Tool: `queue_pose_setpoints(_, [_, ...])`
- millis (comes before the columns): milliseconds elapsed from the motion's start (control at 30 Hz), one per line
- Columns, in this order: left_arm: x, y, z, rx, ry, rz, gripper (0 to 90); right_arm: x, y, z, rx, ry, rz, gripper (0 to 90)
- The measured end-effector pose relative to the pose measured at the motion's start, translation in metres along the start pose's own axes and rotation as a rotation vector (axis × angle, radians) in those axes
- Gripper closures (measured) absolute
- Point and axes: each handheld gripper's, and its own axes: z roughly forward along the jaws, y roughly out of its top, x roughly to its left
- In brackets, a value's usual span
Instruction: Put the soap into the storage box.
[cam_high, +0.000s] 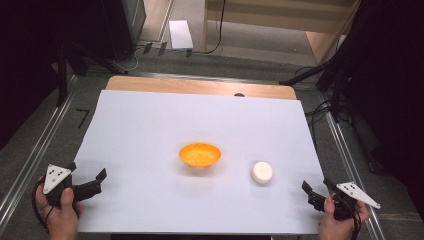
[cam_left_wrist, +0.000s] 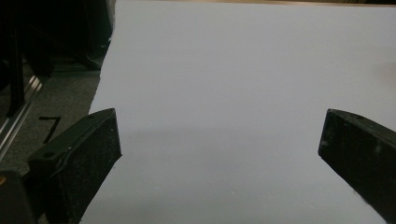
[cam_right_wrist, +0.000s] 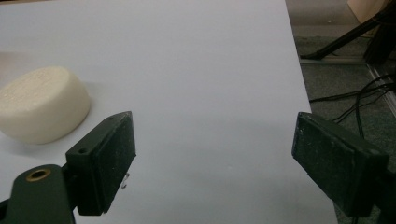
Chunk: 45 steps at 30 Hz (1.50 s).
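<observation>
left gripper (cam_high: 95, 181): i see its jaws spread wide at the near left of the white sheet (cam_high: 150, 130), holding nothing.
right gripper (cam_high: 316, 188): jaws wide, empty, near right.
orange bowl (cam_high: 200, 154): mid-sheet.
white puck (cam_high: 261, 172): just right of bowl.

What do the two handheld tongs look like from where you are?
Both tongs are black, each with two flat, rectangular, matte jaws. The left tongs and right tongs each carry a grey three-cornered plate with small dark dots on top. A dark cable loops from each handle. A brass-coloured ring sits near the right tongs' jaw base.
</observation>
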Motion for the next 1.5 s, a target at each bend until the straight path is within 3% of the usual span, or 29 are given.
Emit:
queue_pose_setpoints(167, [-0.001,0.0,0.001,0.003,0.008,0.005,0.0,0.0,0.001,0.001,0.012,-0.001,-0.012,13.9])
queue_pose_setpoints(333, [0.0,0.0,0.0,0.002,0.003,0.003,0.0,-0.003,0.002,0.0,0.016,0.035,0.018,13.8])
queue_pose_setpoints(467, [-0.001,0.0,0.0,0.004,0.004,0.004,0.0,-0.002,0.003,0.001,0.021,0.045,0.015,12.6])
queue_pose_setpoints(667, [-0.001,0.0,0.0,0.004,0.005,0.002,0.0,-0.001,0.007,0.003,0.055,0.095,0.009,2.4])
queue_pose_setpoints(1067, [-0.001,0.0,0.001,0.006,0.006,0.006,0.0,0.02,0.024,0.01,0.168,0.091,-0.112,0.0])
queue_pose_setpoints(1100, [-0.001,0.0,0.001,0.006,0.007,0.008,0.0,0.024,0.027,0.012,0.201,0.094,-0.133,0.0])
queue_pose_setpoints(1300, [-0.001,0.0,0.001,0.005,0.005,0.005,0.0,0.029,0.032,0.017,0.251,0.099,-0.159,0.0])
queue_pose_setpoints(1500, [-0.001,0.0,0.001,0.007,0.005,0.007,0.0,0.035,0.038,0.025,0.337,0.113,-0.189,0.0])
